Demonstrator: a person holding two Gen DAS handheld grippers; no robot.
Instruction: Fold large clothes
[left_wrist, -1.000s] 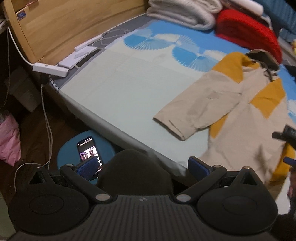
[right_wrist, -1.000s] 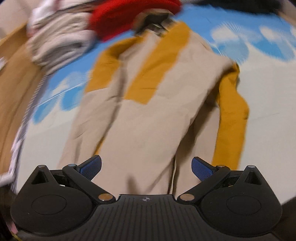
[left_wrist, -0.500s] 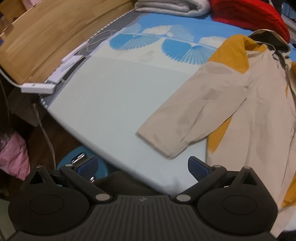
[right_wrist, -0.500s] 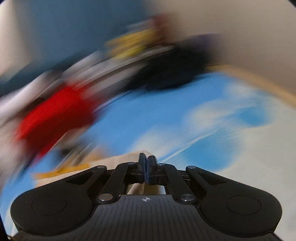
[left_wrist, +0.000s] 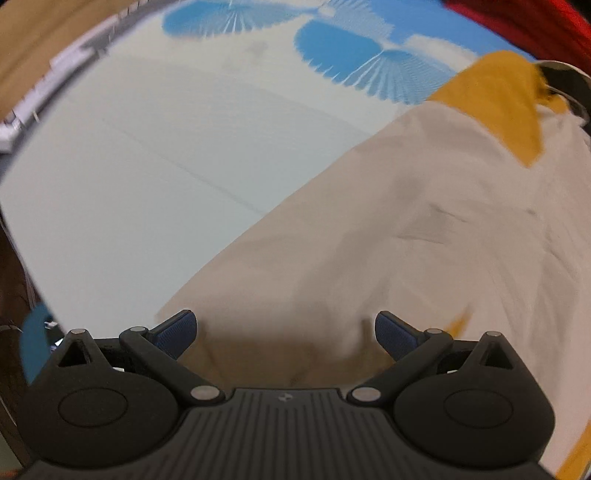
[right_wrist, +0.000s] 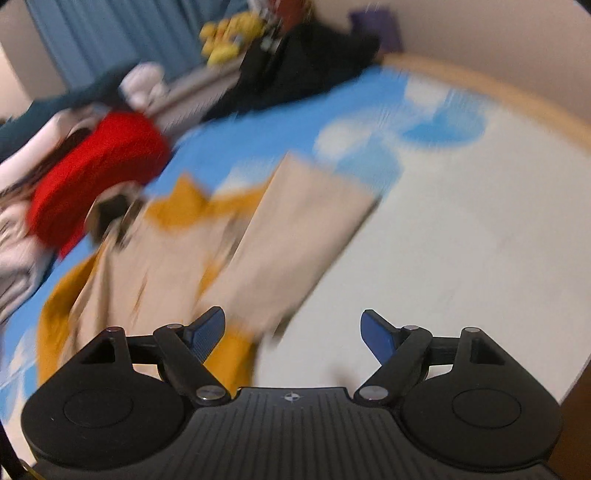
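Left claw (left_wrist: 284, 328) spread wide, nothing pinched, pointing steeply down with the cuff end of the jacket sleeve (left_wrist: 295, 295) lying right between and under its fingertips (left_wrist: 177, 330). We read the sleeve's long axis as running from the claw up and to the right, toward the mustard shoulder patch (left_wrist: 491, 96) and the jacket body

Right claw (right_wrist: 291, 332) is opening, nothing between its jaws; in its blurred view we see bare bedsheet (right_wrist: 443, 240) under it. The beige-and-mustard jacket (right_wrist: 166, 258) lies ahead and to its left, with one beige panel (right_wrist: 295, 236) already laid over the body. That panel's edge sits just beyond the left fingertip, not touching as far as we can tell

Jacket is spread on the bed, collar toward the red blanket (right_wrist: 96, 166) at the far side

Our call: the left claw is the nearer one to the unfolded sleeve, so the next grab is its cuff, then carry it along that axis across the body. Risk: pinching the sheet with the cuff, since the cloth lies flat
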